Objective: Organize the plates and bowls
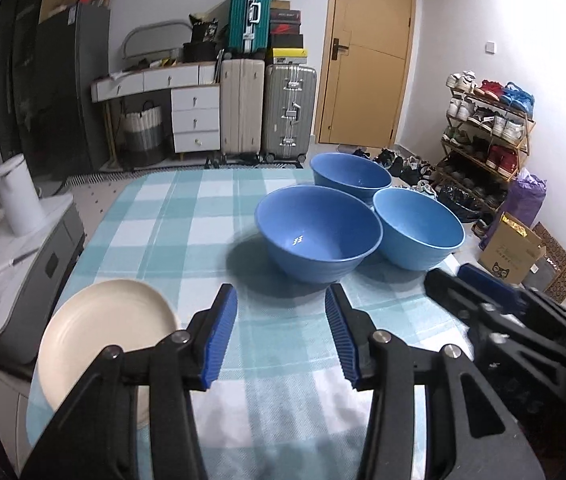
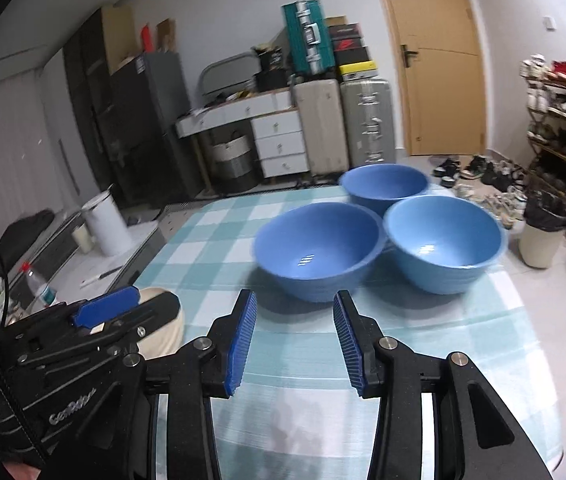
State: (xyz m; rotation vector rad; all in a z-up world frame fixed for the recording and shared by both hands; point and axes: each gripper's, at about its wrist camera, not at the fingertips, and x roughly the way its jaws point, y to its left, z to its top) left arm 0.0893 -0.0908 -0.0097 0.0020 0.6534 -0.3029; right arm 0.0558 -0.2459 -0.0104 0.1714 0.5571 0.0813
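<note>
Left claw (image 1: 281,330): blue ribbed pads parted, nothing between them, only checked cloth visible in the gap. Released, empty. Right claw (image 2: 295,338): same condition, pads apart with bare cloth between; jaws not touching any item. In the left wrist view the right claw shows at the right edge, blurred, just beside the left one; in the right wrist view the left claw sits at lower left.

Desk (image 1: 187,240) covered in a teal-and-white checked cloth. Cream plate (image 1: 103,336) lies on the near left part of the desk, close to the left edge, partly hidden behind the left claw's arm. In the right wrist view most of it is covered by the left claw.

Further back, right of centre: three blue bowls, upright, all empty, grouped in a tight triangle. Front bowl (image 1: 317,236) nearest the claws, casting a shadow to its left. Right bowl (image 1: 419,230) just beside it, rims close or touching; cannot tell which. Rear bowl (image 1: 351,174) behind the two, near the far edge of the desk. Plate well apart from the bowl group.

Beyond the desk: white drawer unit (image 1: 195,120), suitcases (image 1: 267,112) stacked against the wall, wooden door (image 1: 367,52), shoe rack (image 1: 487,128) at right. White cylindrical container (image 1: 17,196) on a low cabinet to the left.
</note>
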